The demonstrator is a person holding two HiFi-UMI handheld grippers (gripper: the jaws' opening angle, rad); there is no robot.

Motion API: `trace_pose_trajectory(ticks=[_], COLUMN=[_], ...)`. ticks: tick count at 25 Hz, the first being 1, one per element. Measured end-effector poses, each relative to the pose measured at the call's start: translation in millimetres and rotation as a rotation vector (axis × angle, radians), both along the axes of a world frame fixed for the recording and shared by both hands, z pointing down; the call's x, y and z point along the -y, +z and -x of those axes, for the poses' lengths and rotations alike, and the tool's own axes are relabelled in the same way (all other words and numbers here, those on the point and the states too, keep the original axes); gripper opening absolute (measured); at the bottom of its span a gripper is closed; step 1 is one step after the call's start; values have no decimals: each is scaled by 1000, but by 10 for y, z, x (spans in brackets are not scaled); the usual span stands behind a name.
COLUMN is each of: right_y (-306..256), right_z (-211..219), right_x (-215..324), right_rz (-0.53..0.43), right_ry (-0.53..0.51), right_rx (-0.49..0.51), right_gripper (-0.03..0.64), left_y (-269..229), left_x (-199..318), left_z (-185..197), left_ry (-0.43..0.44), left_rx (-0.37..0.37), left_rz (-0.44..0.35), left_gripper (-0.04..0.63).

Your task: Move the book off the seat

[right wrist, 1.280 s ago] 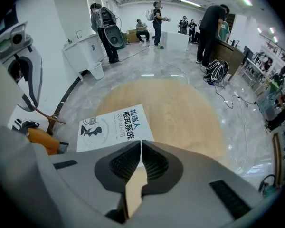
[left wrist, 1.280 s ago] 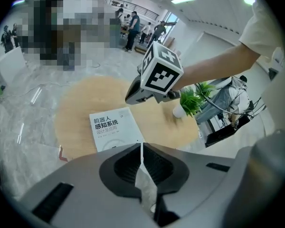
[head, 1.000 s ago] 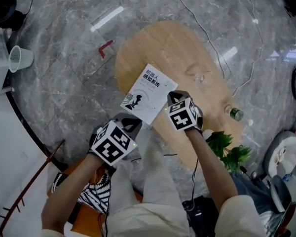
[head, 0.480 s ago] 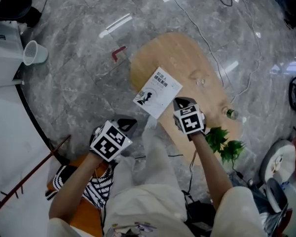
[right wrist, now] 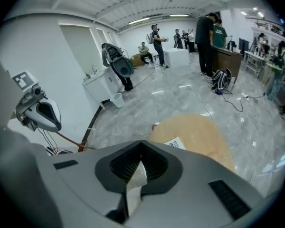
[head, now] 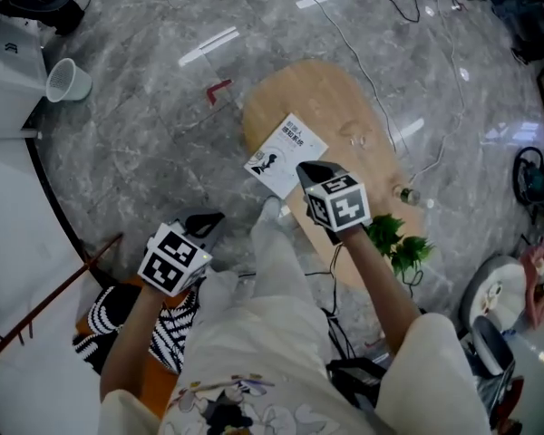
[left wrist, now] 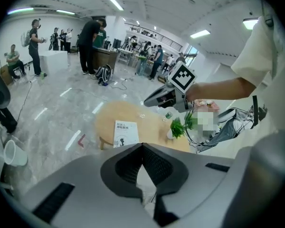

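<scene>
Book (head: 286,155) lies at the desk's (head: 344,93) left edge; my left fingers (head: 205,224) and right fingers (head: 312,172), closed and empty, should stay clear of it.

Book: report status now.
Left gripper and right gripper shut, empty. Book flat on wooden table, not held. Plant at table edge, clear of book.

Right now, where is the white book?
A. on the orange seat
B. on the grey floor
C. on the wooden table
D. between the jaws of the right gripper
C: the book lies flat on the wooden table, near the edge of the top that is closest to the person.
</scene>
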State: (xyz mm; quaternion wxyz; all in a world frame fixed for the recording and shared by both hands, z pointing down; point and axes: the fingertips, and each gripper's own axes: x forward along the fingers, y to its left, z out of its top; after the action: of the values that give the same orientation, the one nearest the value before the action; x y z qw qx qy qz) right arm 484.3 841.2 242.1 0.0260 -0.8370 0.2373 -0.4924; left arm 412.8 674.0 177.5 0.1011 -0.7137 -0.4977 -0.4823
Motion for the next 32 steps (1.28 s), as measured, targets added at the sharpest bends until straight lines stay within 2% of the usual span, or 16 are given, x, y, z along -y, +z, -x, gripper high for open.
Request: trace_pose_trajectory(ticks=[4, 17, 23, 32], right_y=[-221, -1150, -1491, -1884], right_z=[221, 712, 1142, 1705], right_x=[347, 1655, 2130, 2769], right_rz=[-1, -136, -220, -289], right_ry=[-117, -327, -391, -457], right_rx=[-7, -102, -130, -197], right_gripper=[8, 8, 8, 8], left_y=[-234, -953, -1050, -1264], left_x=[200, 937, 1138, 1423], left_z=[124, 485, 839, 1312], left_ry=[-52, -167, -203, -281], left_rx=[-17, -114, -107, -162], left_rz=[8, 28, 24, 84], left_gripper=[9, 9, 9, 9])
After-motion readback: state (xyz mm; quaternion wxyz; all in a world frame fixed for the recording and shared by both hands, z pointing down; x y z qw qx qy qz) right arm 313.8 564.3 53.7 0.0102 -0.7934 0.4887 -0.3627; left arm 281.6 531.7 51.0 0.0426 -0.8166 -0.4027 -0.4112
